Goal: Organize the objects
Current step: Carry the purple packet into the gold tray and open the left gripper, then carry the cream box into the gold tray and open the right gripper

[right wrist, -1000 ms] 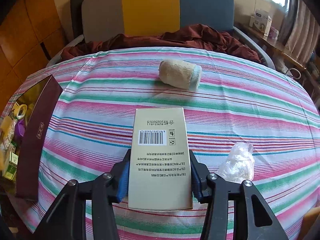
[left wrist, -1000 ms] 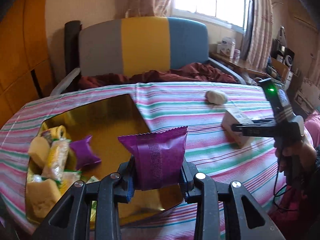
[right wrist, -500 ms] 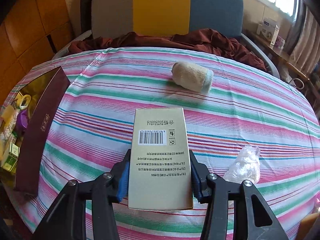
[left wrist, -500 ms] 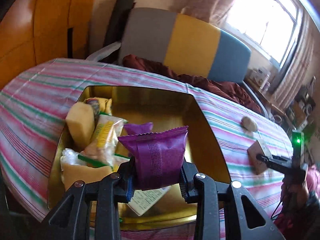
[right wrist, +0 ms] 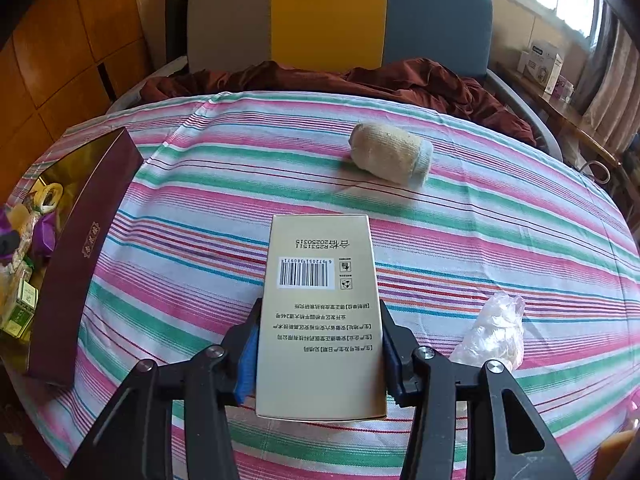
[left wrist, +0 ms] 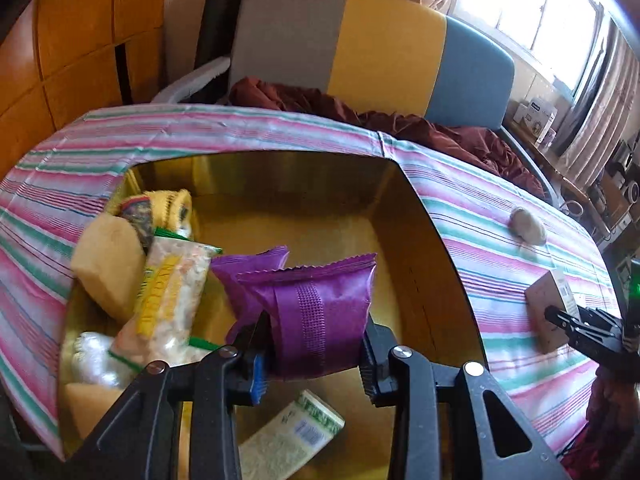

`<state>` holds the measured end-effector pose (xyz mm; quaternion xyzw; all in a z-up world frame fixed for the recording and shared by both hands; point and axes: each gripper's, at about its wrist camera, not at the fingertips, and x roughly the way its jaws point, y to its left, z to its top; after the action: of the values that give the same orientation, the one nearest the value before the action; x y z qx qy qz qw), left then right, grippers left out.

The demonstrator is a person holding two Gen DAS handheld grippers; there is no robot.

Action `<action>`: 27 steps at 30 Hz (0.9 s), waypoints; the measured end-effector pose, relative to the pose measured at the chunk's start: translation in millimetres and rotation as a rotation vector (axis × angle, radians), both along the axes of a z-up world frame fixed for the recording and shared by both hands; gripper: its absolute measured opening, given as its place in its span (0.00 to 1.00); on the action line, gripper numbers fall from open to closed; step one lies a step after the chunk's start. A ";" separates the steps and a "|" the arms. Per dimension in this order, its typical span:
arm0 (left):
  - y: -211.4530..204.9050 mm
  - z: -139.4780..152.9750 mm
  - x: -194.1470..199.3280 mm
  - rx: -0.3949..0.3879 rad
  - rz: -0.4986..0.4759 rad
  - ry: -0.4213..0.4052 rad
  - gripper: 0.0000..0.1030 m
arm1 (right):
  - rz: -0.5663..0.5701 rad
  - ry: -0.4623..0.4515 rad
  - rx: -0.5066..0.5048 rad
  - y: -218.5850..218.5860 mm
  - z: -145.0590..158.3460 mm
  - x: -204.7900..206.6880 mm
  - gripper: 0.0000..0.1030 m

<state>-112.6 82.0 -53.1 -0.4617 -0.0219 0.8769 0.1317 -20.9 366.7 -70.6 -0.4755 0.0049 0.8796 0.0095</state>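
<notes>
— What's the room like from where you sit?

— I see a counter [right wrist: 460,208] under a striped cloth, with a grey, yellow and blue chair back [right wrist: 340,12] behind it and a dark red blanket [right wrist: 360,80] on the seat.

— And the left side?

— My left hand-held gripper [left wrist: 314,354] has a purple snack packet [left wrist: 320,316] between its pads, hanging over the gold-lined box [left wrist: 436,256]. The jaws are opening, though the packet still sits between them. Below lie a second purple packet [left wrist: 244,276], a yellow-printed packet [left wrist: 168,300] and a green-edged one [left wrist: 288,436].

— The right?

— My right hand-held gripper [right wrist: 320,350] is clamped on a beige carton [right wrist: 320,320], barcode side up, above the cloth. Just beside it lies a clear plastic bag [right wrist: 496,332]; further off, a rolled beige cloth [right wrist: 390,156]. The box's maroon wall [right wrist: 80,264] stands at the left.
</notes>
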 end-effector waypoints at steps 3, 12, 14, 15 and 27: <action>2.7 -16.7 -5.6 -0.004 0.002 -0.071 0.44 | -0.001 -0.001 0.000 -0.2 -0.4 -0.2 0.49; -4.4 -14.1 13.8 -0.024 0.033 -0.004 0.45 | 0.001 0.003 0.003 -0.3 -0.9 -0.8 0.49; -4.4 -7.7 19.5 -0.036 0.029 0.028 0.45 | 0.002 0.003 0.005 -0.6 -0.9 -0.9 0.49; -4.6 -3.5 22.0 -0.040 0.028 0.045 0.45 | 0.002 0.004 0.006 -0.7 -0.8 -1.0 0.49; -6.1 43.2 48.5 -0.080 -0.008 0.209 0.45 | 0.001 0.014 0.004 -7.8 8.3 0.9 0.49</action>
<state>-64.1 75.9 -9.9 -0.3728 0.0286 0.9199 0.1181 -20.1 359.0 -62.3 -0.4693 0.0030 0.8830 0.0100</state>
